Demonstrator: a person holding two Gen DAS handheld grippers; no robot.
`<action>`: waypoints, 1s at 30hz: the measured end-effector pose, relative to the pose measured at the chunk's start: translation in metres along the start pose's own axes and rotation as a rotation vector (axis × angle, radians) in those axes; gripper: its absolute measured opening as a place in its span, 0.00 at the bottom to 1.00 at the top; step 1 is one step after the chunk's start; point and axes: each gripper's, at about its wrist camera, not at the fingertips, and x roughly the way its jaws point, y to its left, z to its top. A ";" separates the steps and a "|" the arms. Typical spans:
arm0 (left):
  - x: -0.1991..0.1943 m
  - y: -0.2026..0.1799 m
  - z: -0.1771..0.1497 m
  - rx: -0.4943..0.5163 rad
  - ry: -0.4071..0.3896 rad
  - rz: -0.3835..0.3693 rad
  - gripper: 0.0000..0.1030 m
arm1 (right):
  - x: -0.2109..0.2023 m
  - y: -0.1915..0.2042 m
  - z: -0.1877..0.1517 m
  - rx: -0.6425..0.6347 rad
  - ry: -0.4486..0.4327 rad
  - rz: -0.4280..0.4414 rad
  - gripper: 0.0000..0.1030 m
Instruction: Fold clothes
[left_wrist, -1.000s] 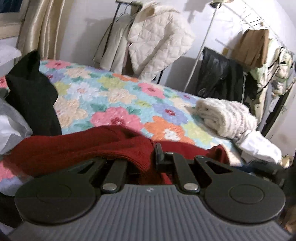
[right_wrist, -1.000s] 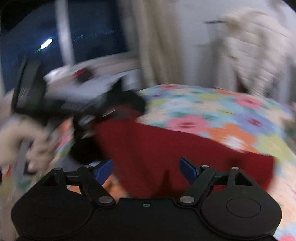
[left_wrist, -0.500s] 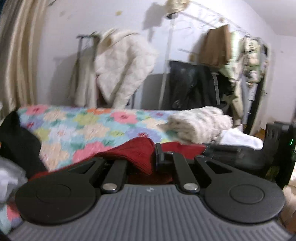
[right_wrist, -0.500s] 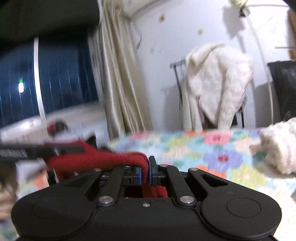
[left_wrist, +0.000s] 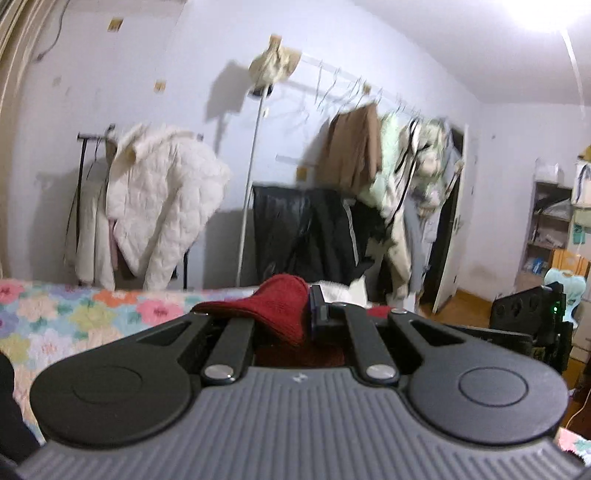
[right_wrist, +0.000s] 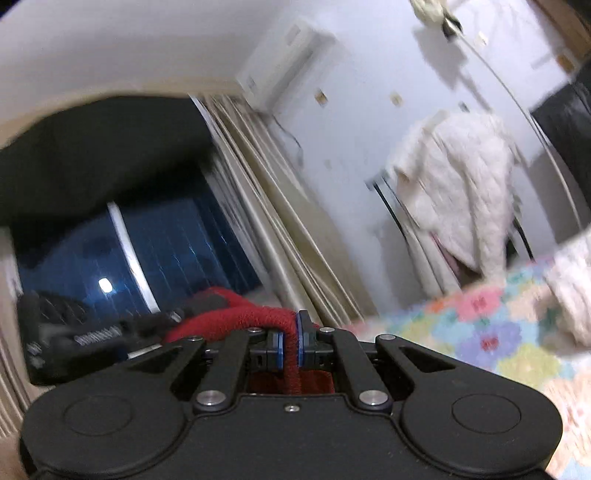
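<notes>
Both up high now, well above the bed (left_wrist: 74, 317)! Left hand-held gripper (left_wrist: 308, 314) pinched tight on a bunched edge of the red knit garment (left_wrist: 280, 306), fabric heaped over the near finger and spilling down between the linkages. Right hand-held gripper (right_wrist: 290, 343) likewise clamped narrow, a rolled hem of the same red knit garment (right_wrist: 251, 317) squeezed between its blue pads (right_wrist: 300, 341). Two corners held at once, apparently to let the weight of the knit pull the body straight before any fold. Rest of the garment out of sight below both cameras, so no telling whether it hangs clear of the floral quilt (right_wrist: 509, 332) or drags on it. Right view tilted and blurred, pointing toward the curtain (right_wrist: 280, 229) and dark window (right_wrist: 177, 258); left view level, facing the white quilted jacket (left_wrist: 162, 206) on its rack. Likely early in the fold: garment lifted, not yet laid flat. Risk worth noting: thick, stretchy knit, easy to slip from such a narrow bite.
</notes>
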 end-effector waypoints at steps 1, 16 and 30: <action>0.006 0.002 -0.005 0.009 0.021 0.013 0.08 | 0.008 -0.008 -0.008 -0.003 0.036 -0.033 0.07; 0.021 0.067 -0.038 -0.164 0.004 0.178 0.08 | -0.014 -0.004 -0.078 -0.038 0.382 -0.345 0.65; -0.025 0.065 -0.041 -0.260 -0.083 0.190 0.08 | 0.051 0.051 -0.169 -0.601 0.816 -0.602 0.07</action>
